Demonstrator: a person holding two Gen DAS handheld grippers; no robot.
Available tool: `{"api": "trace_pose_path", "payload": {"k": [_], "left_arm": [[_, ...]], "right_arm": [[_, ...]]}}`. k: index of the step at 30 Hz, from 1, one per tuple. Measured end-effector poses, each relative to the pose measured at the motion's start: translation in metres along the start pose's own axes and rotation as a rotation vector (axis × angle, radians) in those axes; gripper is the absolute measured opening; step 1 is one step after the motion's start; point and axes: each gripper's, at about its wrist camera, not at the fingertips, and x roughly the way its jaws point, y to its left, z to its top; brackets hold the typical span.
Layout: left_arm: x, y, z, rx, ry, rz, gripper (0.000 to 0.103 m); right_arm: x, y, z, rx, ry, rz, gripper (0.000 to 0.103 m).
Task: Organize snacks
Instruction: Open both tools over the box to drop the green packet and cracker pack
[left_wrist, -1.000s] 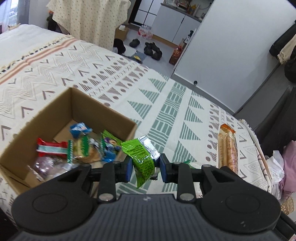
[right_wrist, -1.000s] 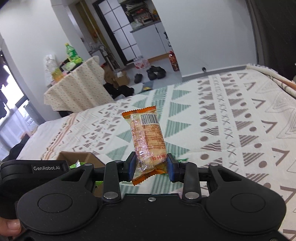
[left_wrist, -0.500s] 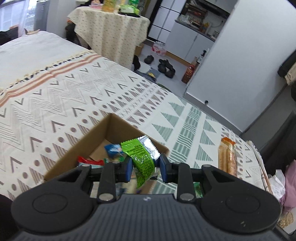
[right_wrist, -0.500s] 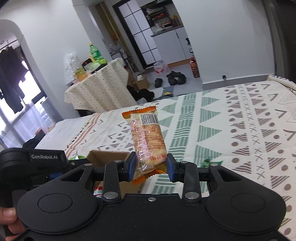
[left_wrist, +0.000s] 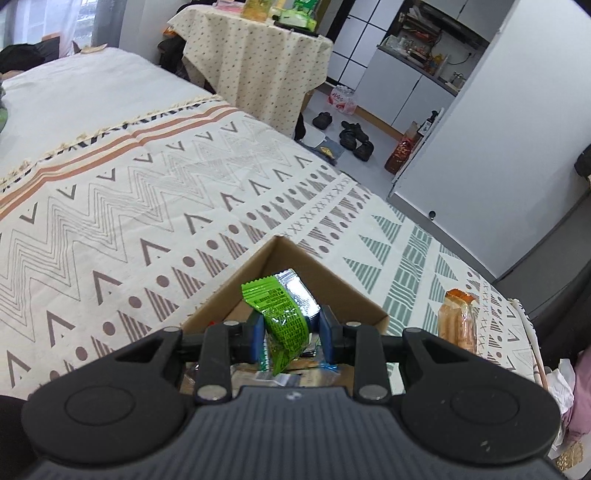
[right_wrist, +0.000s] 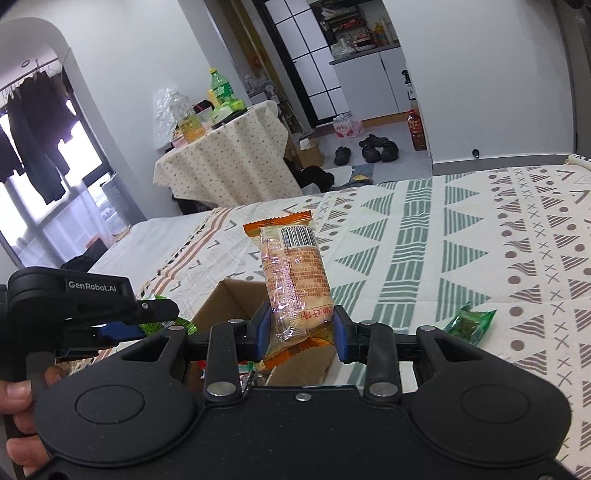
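My left gripper (left_wrist: 291, 334) is shut on a green snack packet (left_wrist: 282, 317) and holds it over the open cardboard box (left_wrist: 255, 273), which has several snacks inside. My right gripper (right_wrist: 301, 328) is shut on an orange-ended clear packet of biscuits (right_wrist: 295, 280), held upright just above the box's near right side (right_wrist: 225, 299). The biscuit packet also shows at the right of the left wrist view (left_wrist: 458, 321). The left gripper body (right_wrist: 74, 302) shows at the left of the right wrist view. A green snack packet (right_wrist: 469, 321) lies on the bedspread right of the box.
The box sits on a patterned bedspread (left_wrist: 147, 206). A cloth-covered table (right_wrist: 225, 166) with bottles stands beyond the bed. Shoes (right_wrist: 369, 149) lie on the floor by white cabinets (right_wrist: 369, 79).
Both grippers have moved closer over the box with their packets. The left gripper now hides most of the box's inside. Neither grip has changed.
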Motion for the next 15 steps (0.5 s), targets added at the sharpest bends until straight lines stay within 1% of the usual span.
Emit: {"api": "trace_pose_path", "payload": {"k": [6,9,13,15], "left_arm": [[0.016,0.012,-0.002,-0.017,0.044,0.005,0.03],[0.024,0.016,-0.001,-0.014,0.067,0.014,0.033],[0.03,0.024,0.004,-0.032,0.082,0.016,0.046],[0.032,0.027,0.007,-0.036,0.079,0.025,0.048]], "right_arm": [[0.012,0.012,-0.006,-0.017,0.024,0.012,0.033],[0.02,0.019,-0.01,-0.022,0.039,0.017,0.033],[0.03,0.027,-0.012,-0.032,0.062,0.021,0.033],[0.035,0.028,-0.013,-0.031,0.071,0.021,0.033]]}}
